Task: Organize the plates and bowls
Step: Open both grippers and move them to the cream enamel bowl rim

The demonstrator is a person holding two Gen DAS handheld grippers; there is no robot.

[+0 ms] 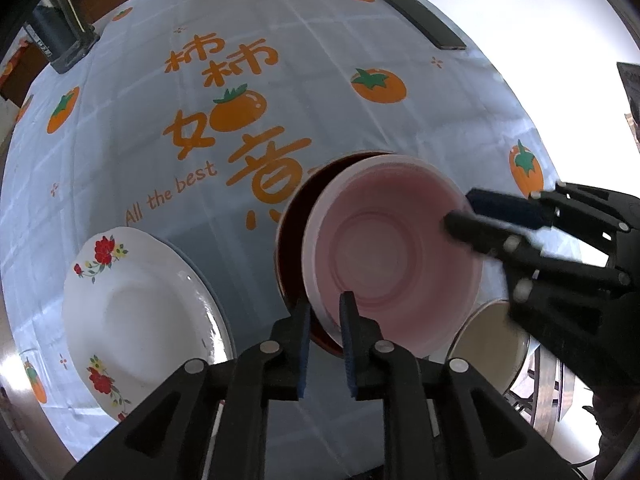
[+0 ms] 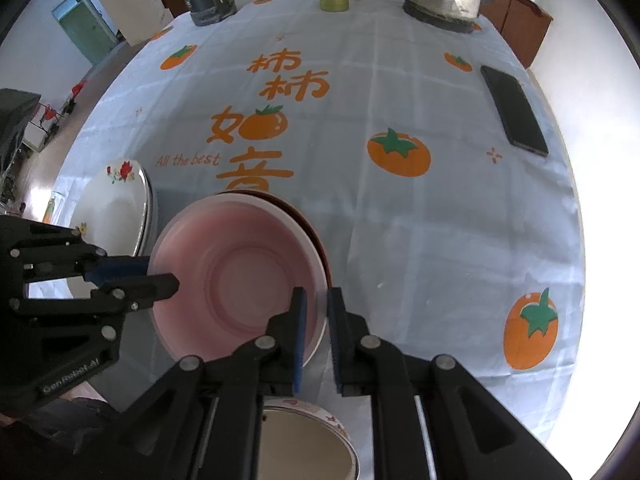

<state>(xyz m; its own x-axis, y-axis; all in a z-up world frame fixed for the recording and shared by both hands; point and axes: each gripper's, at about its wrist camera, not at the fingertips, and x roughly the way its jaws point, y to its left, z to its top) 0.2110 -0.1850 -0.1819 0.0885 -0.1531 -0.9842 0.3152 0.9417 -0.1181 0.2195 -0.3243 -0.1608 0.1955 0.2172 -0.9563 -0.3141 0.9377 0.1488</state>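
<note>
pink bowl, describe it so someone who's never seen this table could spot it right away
On the pale blue tablecloth printed with orange fruit, look near the front edge, just below the big orange lettering. The pink bowl sits there inside a dark red bowl, with both grippers at its rim. It is the only pink dish; the plate beside it is white with red flowers.

Pink bowl nested in a dark red bowl, near the table's front edge. Left gripper clamped on the pink rim's near side; right gripper pinching the far-right rim (slightly blurred). Floral plate at front left corner, apart. Cream bowl just right of the pink one.
</note>
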